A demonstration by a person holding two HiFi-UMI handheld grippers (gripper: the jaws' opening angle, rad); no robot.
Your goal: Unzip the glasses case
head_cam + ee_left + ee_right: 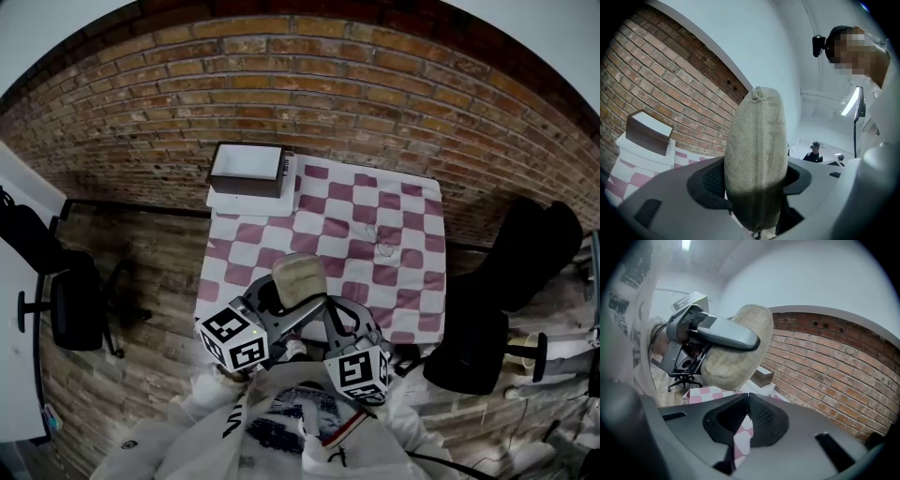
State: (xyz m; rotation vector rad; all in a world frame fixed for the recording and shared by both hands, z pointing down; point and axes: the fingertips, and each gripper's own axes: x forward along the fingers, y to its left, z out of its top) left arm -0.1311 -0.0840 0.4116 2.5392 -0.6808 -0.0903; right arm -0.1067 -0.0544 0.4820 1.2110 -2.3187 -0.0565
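The beige fabric glasses case is held up in the air over the near edge of the checkered table. My left gripper is shut on the case, its pads pressing both flat sides, and the case stands on end with a small zip end at its top. My right gripper is shut with its tips touching and nothing seen between them. It sits just below and in front of the case. In the head view the right gripper lies close beside the left gripper.
A brown and white box sits on a white stand at the table's far left corner. A small thin object lies on the cloth. Black office chairs stand at the left and the right. A brick wall rises behind the table.
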